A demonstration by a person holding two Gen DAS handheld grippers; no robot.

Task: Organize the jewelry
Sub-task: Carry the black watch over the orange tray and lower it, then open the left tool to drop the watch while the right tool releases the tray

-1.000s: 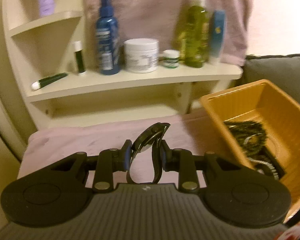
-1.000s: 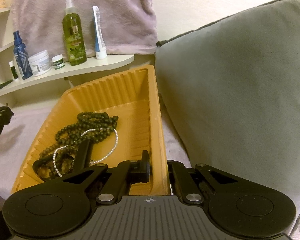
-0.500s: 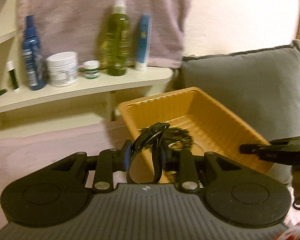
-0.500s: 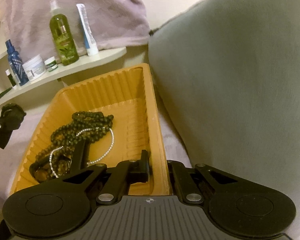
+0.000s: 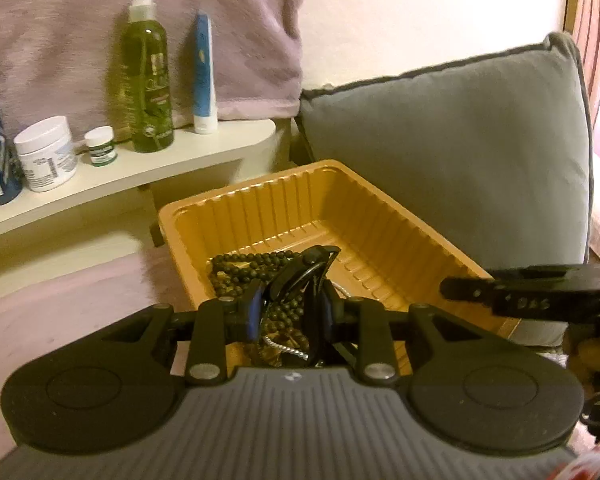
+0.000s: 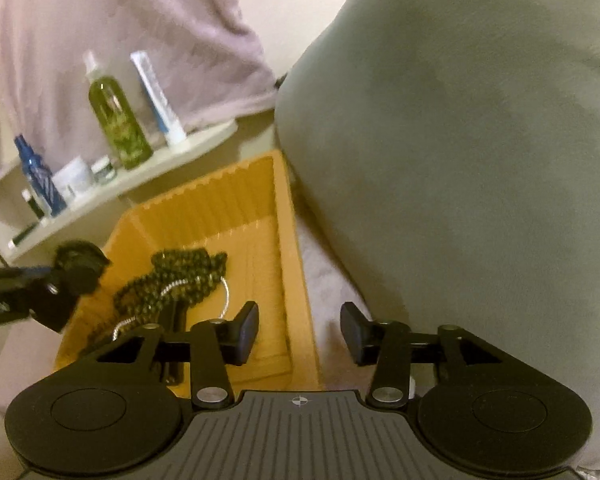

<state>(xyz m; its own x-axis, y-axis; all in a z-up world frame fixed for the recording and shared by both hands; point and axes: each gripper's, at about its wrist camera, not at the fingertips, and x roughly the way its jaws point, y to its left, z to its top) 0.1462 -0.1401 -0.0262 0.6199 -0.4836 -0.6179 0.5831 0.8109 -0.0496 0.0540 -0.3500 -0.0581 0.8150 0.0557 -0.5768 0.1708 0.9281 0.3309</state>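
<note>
My left gripper [image 5: 288, 312] is shut on a black wristwatch [image 5: 300, 272] and holds it above the near end of the orange plastic tray [image 5: 260, 196]. Dark bead necklaces [image 5: 240, 268] and a pearl strand lie in the tray. In the right wrist view my right gripper [image 6: 298, 334] is open and empty over the tray's right rim [image 6: 296, 264]. The beads [image 6: 180, 276] show in that view, and the left gripper with the watch [image 6: 76, 268] enters from the left.
A grey cushion [image 5: 460, 152] stands right behind the tray. A cream shelf [image 5: 140, 172] at the left carries a green bottle [image 5: 146, 80], a blue tube, white jars and a blue spray bottle. A pink towel hangs behind. The surface is a pink cloth [image 5: 60, 300].
My left gripper swung right with the watch, from over the pink cloth to above the tray. My right gripper opened and moved closer to the cushion.
</note>
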